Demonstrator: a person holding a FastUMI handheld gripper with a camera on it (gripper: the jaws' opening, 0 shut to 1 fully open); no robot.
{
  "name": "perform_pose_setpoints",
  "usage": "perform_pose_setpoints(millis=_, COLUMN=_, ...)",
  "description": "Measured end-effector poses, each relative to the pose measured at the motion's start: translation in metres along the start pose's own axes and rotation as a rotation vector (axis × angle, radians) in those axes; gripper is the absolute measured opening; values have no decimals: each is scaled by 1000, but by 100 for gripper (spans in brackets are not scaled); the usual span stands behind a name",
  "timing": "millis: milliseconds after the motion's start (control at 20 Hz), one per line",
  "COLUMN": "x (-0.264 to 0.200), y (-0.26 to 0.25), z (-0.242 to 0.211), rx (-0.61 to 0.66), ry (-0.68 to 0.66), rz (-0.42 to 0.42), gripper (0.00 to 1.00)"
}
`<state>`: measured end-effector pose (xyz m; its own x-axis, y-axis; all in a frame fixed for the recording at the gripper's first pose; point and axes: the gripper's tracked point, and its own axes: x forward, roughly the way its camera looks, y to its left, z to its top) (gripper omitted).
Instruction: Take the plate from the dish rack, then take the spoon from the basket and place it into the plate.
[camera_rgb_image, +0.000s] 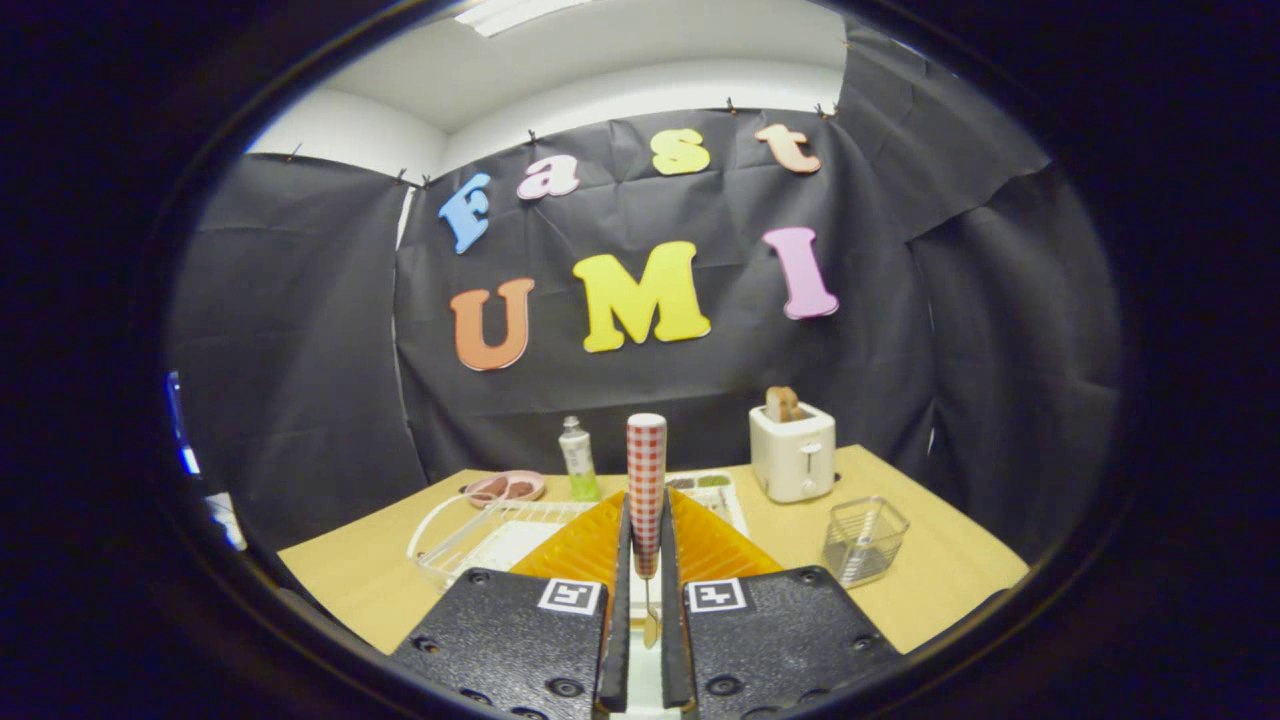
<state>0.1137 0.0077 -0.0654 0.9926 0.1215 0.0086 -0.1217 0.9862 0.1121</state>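
Gripper view: hand-held gripper (646, 560) pinches the spoon (646, 495) upright by its checked handle, clear of the wire basket (864, 540). Judged: spoon-carrying step; next, lower it onto the plate, hidden beneath the fingers.

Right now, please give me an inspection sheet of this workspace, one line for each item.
Surface: wooden table, tan.
Job's things: spoon with checked handle, upright between the fingers, bowl end down; dish rack left of the fingers; wire basket to the right; pink plate beyond the rack.
Clutter: toaster holding toast; small bottle; tray behind the spoon.
Grippers: gripper shut on the spoon's handle.
Cables: nothing seen.
Surroundings: black cloth wall.
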Motion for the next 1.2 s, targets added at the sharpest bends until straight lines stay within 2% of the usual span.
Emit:
perform_pose_setpoints(millis=250, x=-1, y=34, z=-53, rx=-10, ry=88, rz=22, gripper=18)
perform_pose_setpoints(millis=550, x=-4, y=37, z=-79, rx=30, ry=89, rz=17, gripper=19)
perform_pose_setpoints(millis=700, x=-9, y=35, z=-85, rx=4, ry=93, rz=15, gripper=20)
perform_pose_setpoints(millis=800, x=-16, y=28, z=-82, rx=-27, ry=85, rz=-7, gripper=37)
perform_pose_setpoints(millis=950, x=-30, y=15, z=-75, rx=-58, ry=72, rz=-51, gripper=80)
perform_pose_setpoints(millis=1050, x=-40, y=6, z=-68, rx=-85, ry=63, rz=-76, gripper=90)
perform_pose_setpoints(millis=1100, x=-44, y=-4, z=-65, rx=-99, ry=58, rz=-98, gripper=100)
perform_pose_setpoints(millis=1200, x=-57, y=-16, z=-55, rx=-116, ry=59, rz=-127, gripper=100)
